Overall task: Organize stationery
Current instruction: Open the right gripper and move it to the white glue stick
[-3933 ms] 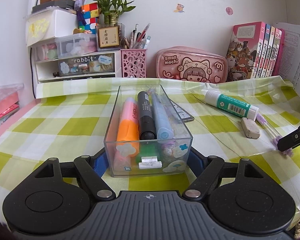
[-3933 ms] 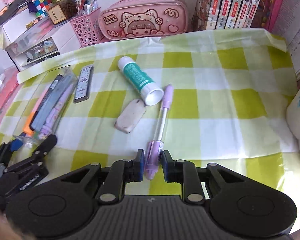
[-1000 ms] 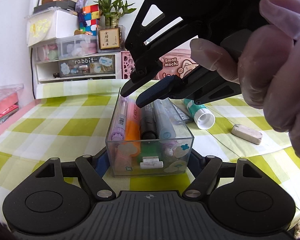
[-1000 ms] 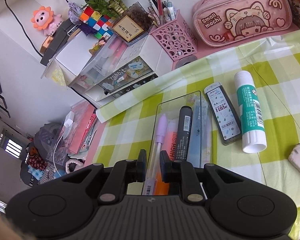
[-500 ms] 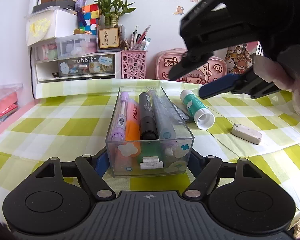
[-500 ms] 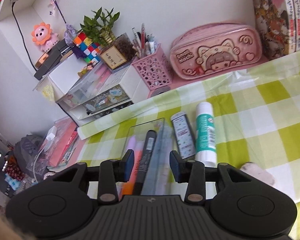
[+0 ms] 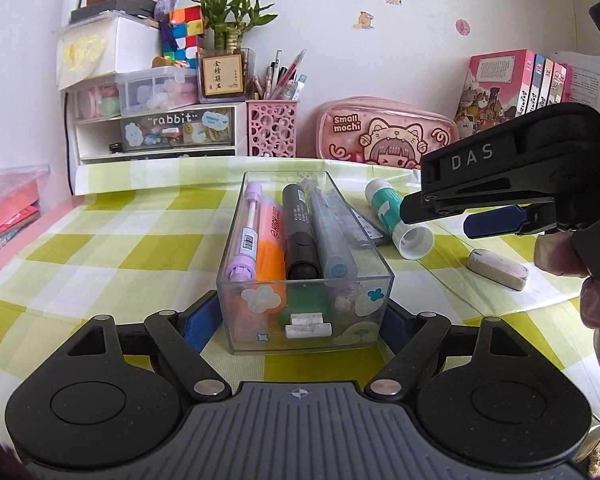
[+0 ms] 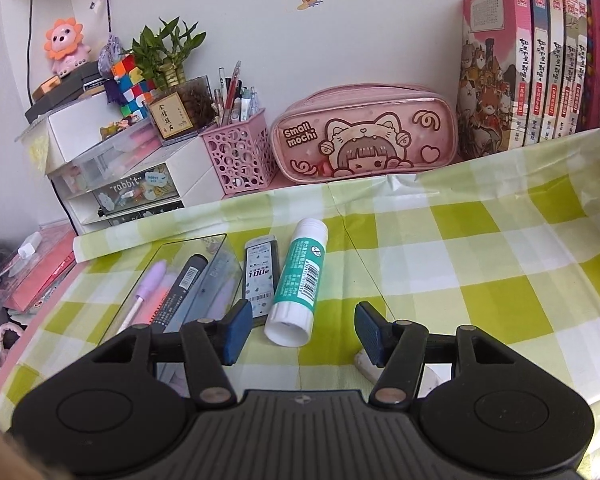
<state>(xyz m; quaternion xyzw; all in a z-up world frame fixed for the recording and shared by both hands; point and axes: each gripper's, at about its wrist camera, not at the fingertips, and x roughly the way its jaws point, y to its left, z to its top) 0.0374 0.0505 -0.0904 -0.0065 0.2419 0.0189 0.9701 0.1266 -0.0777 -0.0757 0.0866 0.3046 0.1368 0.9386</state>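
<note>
The left gripper [image 7: 302,320] has its 2 blue-padded fingers [image 7: 198,322] on either side of the near end of a clear rectangular plastic box [image 7: 304,272]; its jaws are opening, and whether the pads touch the box walls cannot be told. The box sits near the middle of the green-and-white checked tablecloth [image 7: 100,248] and holds 4 items lying lengthwise side by side: a lilac pen [image 7: 246,236], an orange highlighter [image 7: 271,240], a black marker [image 7: 298,232] and a pale blue-grey marker [image 7: 334,240]. The right gripper [image 8: 302,330] hovers to the right of the box with nothing between its blue pads [image 8: 236,330], and its jaws are opening. Just beyond its fingertips, a white-and-teal glue stick [image 8: 300,284] lies on the cloth with its white end toward the camera. Touching or just beside the glue stick's left side lies a flat dark lead-refill case [image 8: 259,274], between the glue stick and the box. A white eraser [image 8: 366,362] lies on the cloth under the right finger. Part of a gloved hand [image 7: 598,304] holding the right gripper shows at the right edge of the left view. Along the far edge of the table stand a pink perforated pen cup [image 8: 238,160], a pink pencil case printed with a cartoon cat [image 8: 364,138] and a row of 4 upright books [image 8: 532,68].
</note>
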